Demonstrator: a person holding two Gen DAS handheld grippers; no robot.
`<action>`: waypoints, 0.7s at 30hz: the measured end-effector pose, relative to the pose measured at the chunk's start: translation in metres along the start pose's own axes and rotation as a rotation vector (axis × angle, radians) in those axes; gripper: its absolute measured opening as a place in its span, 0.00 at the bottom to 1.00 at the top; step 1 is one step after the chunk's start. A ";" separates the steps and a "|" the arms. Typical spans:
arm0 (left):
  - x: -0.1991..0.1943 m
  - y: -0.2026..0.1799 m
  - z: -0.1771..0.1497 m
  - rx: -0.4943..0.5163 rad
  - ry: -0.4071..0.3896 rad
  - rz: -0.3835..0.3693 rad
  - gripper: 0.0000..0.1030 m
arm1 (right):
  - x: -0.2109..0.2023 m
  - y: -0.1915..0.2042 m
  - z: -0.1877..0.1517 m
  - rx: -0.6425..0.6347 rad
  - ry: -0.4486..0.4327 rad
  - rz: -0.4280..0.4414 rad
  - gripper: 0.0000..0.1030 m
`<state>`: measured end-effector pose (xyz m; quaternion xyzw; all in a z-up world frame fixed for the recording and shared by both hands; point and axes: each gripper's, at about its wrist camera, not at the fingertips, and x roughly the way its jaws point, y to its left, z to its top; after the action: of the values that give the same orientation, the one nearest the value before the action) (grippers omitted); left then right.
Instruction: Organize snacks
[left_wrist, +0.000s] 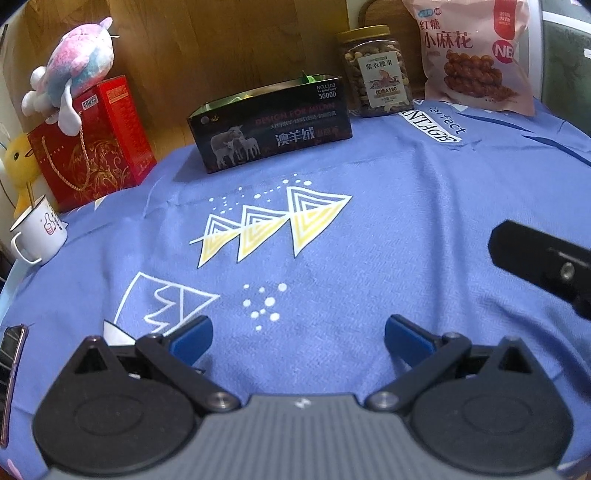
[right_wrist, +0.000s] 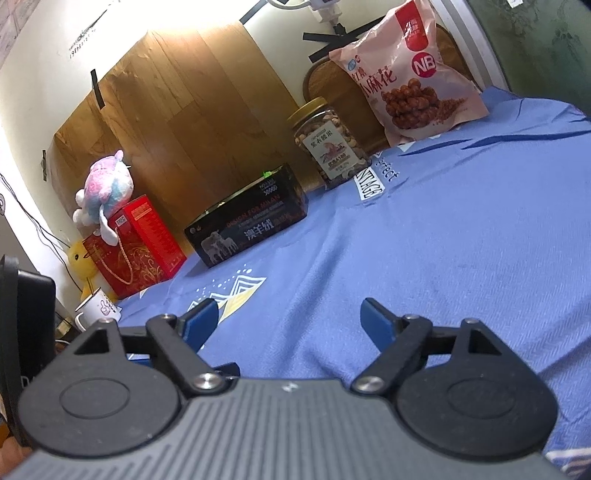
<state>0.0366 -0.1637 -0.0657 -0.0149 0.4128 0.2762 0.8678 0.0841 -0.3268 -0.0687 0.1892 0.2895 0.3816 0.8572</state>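
Snacks: nut jar (left_wrist: 375, 70) and pink snack bag (left_wrist: 476, 51) stood at 1 o'clock, beside open black box (left_wrist: 269, 125). Left tool (left_wrist: 298, 334) and right tool (right_wrist: 288, 319) both released, empty. Risk: tall jar likely toppling if nudged on soft cloth-covered tabletop (left_wrist: 388, 221).

I see a plush toy (left_wrist: 79, 51) atop a red gift box (left_wrist: 92, 144); white mug (left_wrist: 38, 230) and yellow duck (left_wrist: 20, 158) beside it.
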 end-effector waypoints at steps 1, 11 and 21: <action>0.000 0.000 0.000 0.000 -0.002 0.000 1.00 | -0.001 0.001 0.000 -0.004 -0.005 -0.002 0.84; -0.002 0.004 -0.002 -0.013 -0.024 0.011 1.00 | -0.016 0.012 -0.001 -0.071 -0.115 -0.027 0.83; -0.008 0.011 0.001 -0.027 -0.066 0.066 1.00 | -0.026 0.027 -0.004 -0.178 -0.206 -0.038 0.83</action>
<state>0.0284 -0.1579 -0.0568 -0.0038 0.3803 0.3103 0.8712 0.0526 -0.3290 -0.0478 0.1452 0.1683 0.3680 0.9029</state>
